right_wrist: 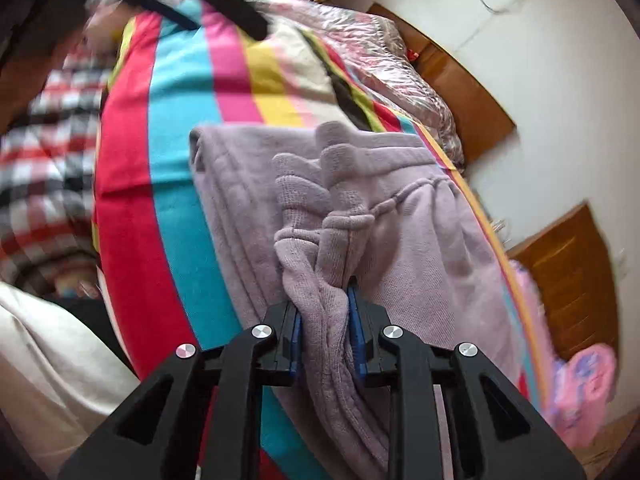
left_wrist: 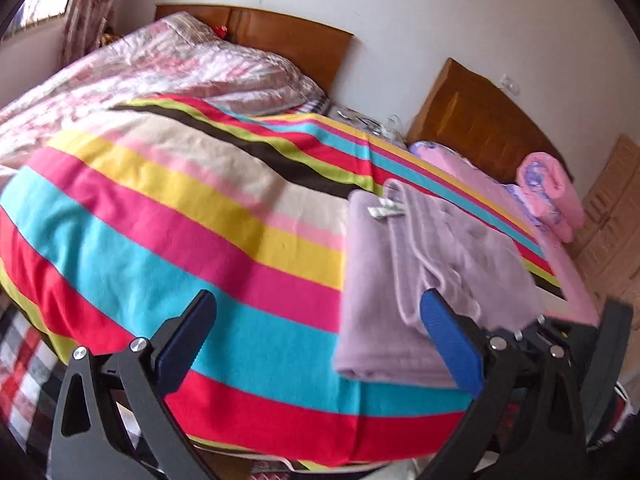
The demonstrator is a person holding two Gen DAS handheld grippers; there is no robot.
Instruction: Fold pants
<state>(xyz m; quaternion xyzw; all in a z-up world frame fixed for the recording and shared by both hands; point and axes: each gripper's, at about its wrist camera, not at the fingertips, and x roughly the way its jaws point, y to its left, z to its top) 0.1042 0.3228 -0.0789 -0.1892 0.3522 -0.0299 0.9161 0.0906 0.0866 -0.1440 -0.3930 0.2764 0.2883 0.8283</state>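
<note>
The pants (left_wrist: 404,280) are lying mostly folded at centre right. The right gripper (right_wrist: 324,336) is clamping their bunched cuffs; the left gripper (left_wrist: 316,344) is hanging wide apart, so one fold seems left.

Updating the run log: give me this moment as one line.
left hand-held gripper: open, empty | right hand-held gripper: shut on bunched lilac pants | pants partly folded on striped blanket

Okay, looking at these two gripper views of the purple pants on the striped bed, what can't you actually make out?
- Pants: in the right wrist view, the near end is hidden behind the right gripper clamping it.
- Small tag on the pants: left wrist view, blurred, unreadable.
- Left gripper: open; its right finger covers part of the pants' near edge.
- Striped blanket: near edge hidden behind the gripper.
</note>
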